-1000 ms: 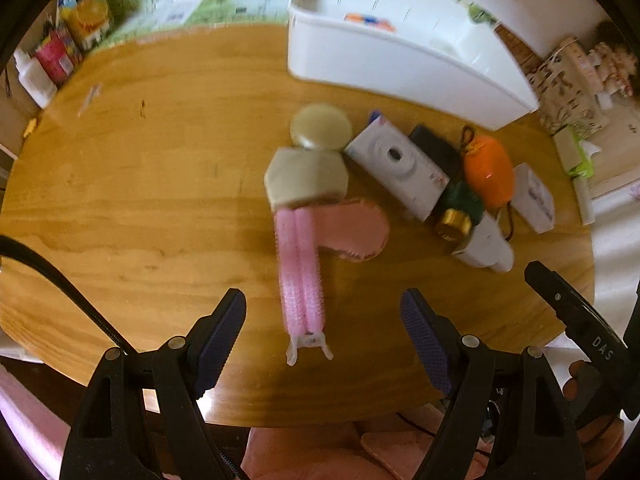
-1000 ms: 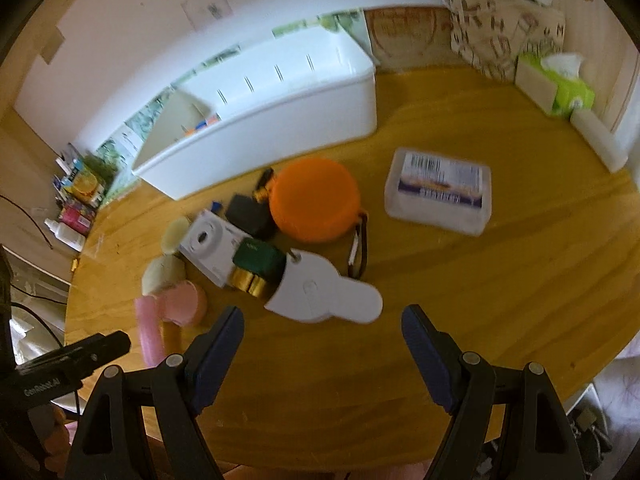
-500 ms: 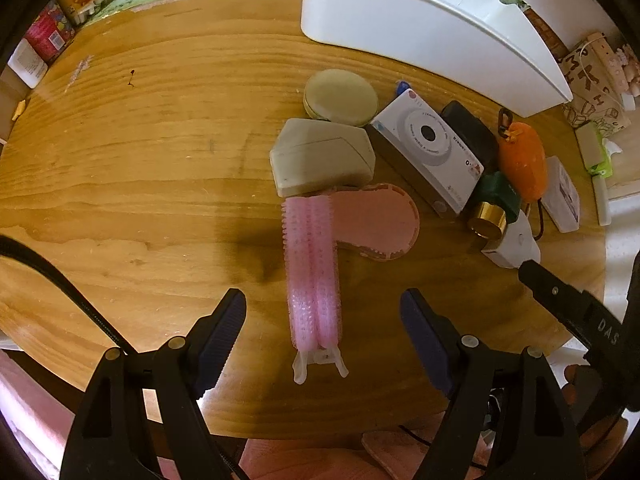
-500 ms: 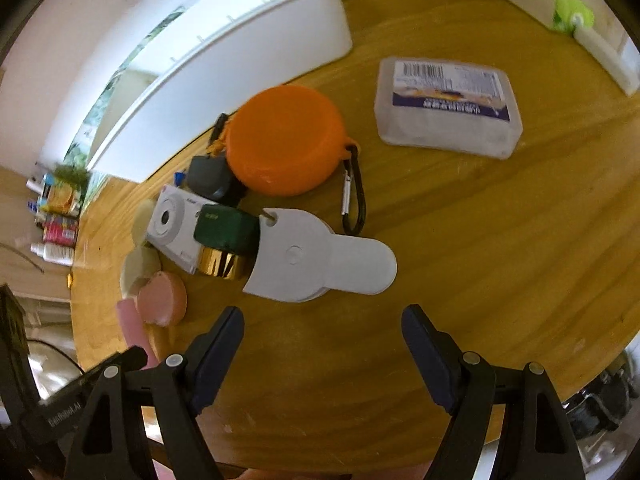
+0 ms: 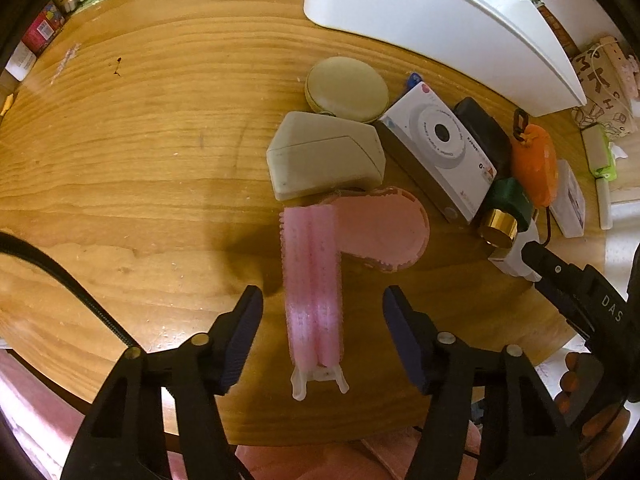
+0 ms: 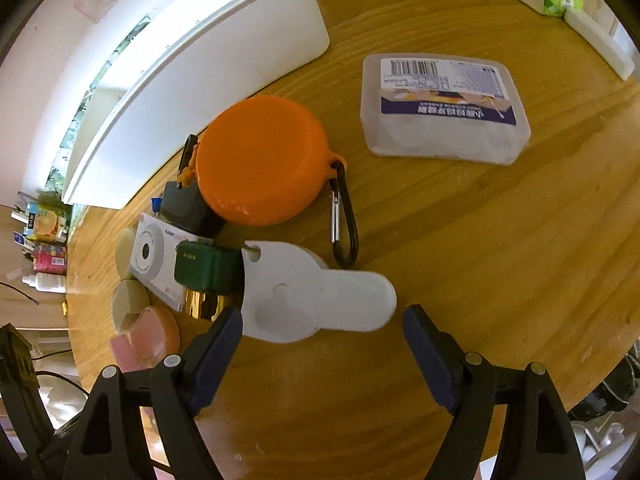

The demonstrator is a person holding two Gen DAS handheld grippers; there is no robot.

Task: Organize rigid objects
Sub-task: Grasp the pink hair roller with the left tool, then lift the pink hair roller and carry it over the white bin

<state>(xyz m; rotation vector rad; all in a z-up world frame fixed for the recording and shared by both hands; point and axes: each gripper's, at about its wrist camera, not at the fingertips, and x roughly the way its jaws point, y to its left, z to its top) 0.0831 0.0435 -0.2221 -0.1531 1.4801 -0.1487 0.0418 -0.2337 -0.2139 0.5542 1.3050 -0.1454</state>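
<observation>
In the left view only, pink roller (image 5: 313, 280).

Round wooden table (image 5: 160, 128), white wall (image 6: 48, 32)

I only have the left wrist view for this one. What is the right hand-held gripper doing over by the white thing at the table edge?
Observer: The right hand-held gripper is open with nothing between its pads. The white paddle-shaped device lies just ahead of its fingers.
Operator: And the pale box past the orange round case?
Observer: That clear plastic box lies flat, apart from the case, with a barcode label on top.
</observation>
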